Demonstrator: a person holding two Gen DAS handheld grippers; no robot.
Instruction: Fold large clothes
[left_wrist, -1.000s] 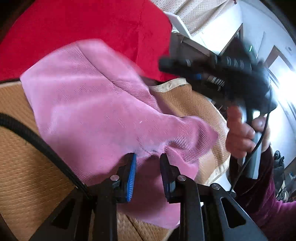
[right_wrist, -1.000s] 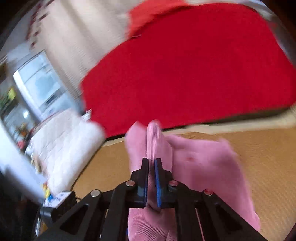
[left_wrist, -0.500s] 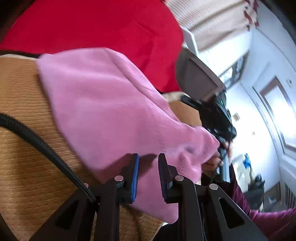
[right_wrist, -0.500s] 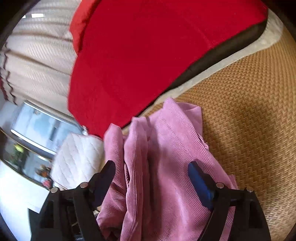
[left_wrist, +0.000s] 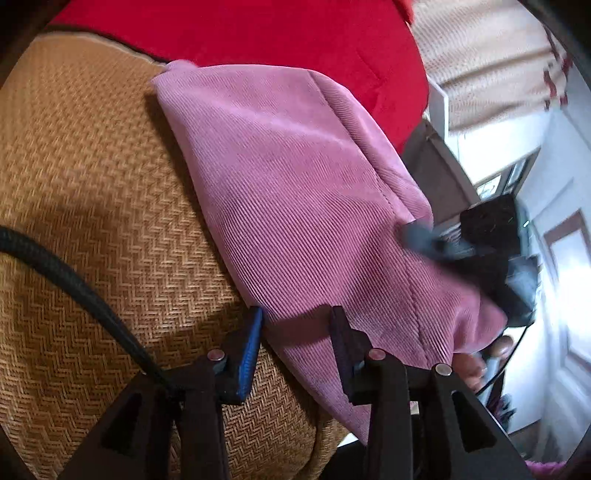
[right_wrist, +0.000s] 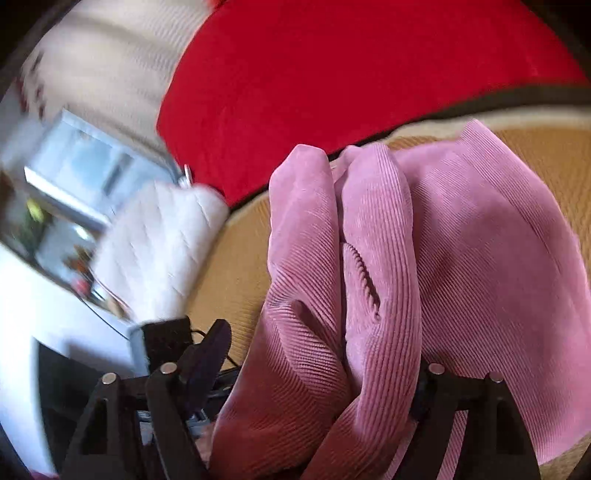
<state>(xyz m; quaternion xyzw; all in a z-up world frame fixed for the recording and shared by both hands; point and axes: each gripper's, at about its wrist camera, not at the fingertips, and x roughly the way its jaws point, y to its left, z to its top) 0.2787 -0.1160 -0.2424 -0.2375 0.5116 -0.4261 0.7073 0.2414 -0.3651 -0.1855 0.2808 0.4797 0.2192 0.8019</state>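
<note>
You are working over a pink corduroy garment (left_wrist: 306, 206) lying folded on a woven mat (left_wrist: 96, 206), with a red blanket (left_wrist: 258, 33) past it at 12 o'clock.

Your left tool (left_wrist: 295, 332) is sitting at the garment's near edge at 6 o'clock. Its jaws have just been opening; they are standing partly apart, with the fabric's corner lying between them, and the pads are not pressing on it. A black cable (left_wrist: 74, 288) is curving in from 9 o'clock toward this tool.

Your right tool (right_wrist: 325, 369) is showing blurred at 3 o'clock in the left view, touching the garment's far side. In its own view the jaws have just been closing from a wider spread and are standing well apart, straddling bunched ridges of the garment (right_wrist: 388, 258); the right finger is half hidden behind cloth, so you cannot tell whether that pad is touching. A white quilted cushion (right_wrist: 155, 240) is lying at 9 o'clock, beside the mat (right_wrist: 229, 266), and the blanket (right_wrist: 351, 66) is filling the top.
</note>
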